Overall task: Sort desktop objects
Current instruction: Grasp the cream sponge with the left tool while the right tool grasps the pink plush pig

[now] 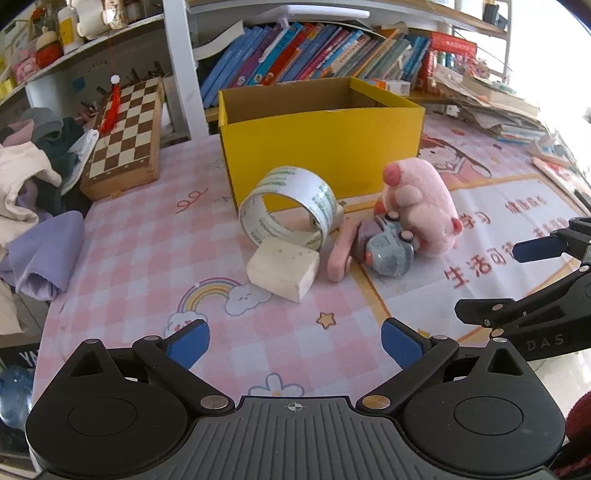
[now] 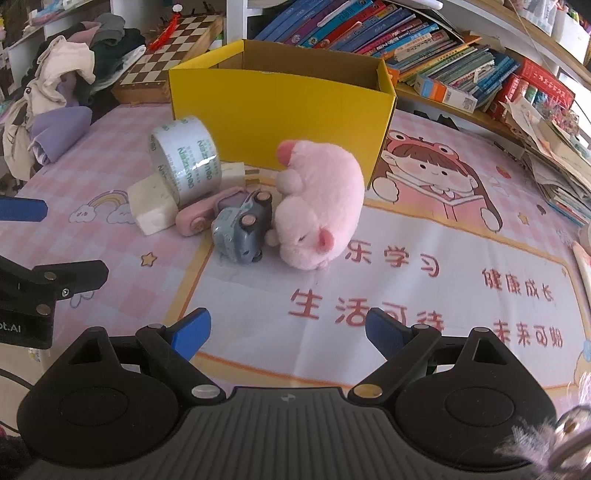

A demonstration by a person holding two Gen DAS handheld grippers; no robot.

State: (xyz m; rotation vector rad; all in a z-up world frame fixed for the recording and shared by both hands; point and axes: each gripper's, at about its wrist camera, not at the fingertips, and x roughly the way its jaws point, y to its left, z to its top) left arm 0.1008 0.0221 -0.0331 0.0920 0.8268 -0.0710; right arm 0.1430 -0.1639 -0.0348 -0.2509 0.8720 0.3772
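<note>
A yellow cardboard box (image 1: 321, 147) (image 2: 280, 107) stands open at the back of the pink desk mat. In front of it lie a roll of clear tape (image 1: 291, 205) (image 2: 186, 160), a cream eraser block (image 1: 282, 267) (image 2: 151, 208), a pink toy (image 1: 341, 253) (image 2: 201, 214), a grey toy car (image 1: 388, 247) (image 2: 242, 230) and a pink plush pig (image 1: 421, 203) (image 2: 317, 205). My left gripper (image 1: 293, 345) is open and empty, short of the eraser. My right gripper (image 2: 288, 334) is open and empty, short of the pig and car.
A chessboard (image 1: 123, 136) (image 2: 170, 48) and a heap of clothes (image 1: 33, 177) (image 2: 62, 88) lie at the left. Books (image 1: 314, 51) (image 2: 388, 33) fill the shelf behind the box. Stacked papers (image 1: 495, 107) (image 2: 554, 162) sit at the right. The right gripper shows in the left wrist view (image 1: 535, 280).
</note>
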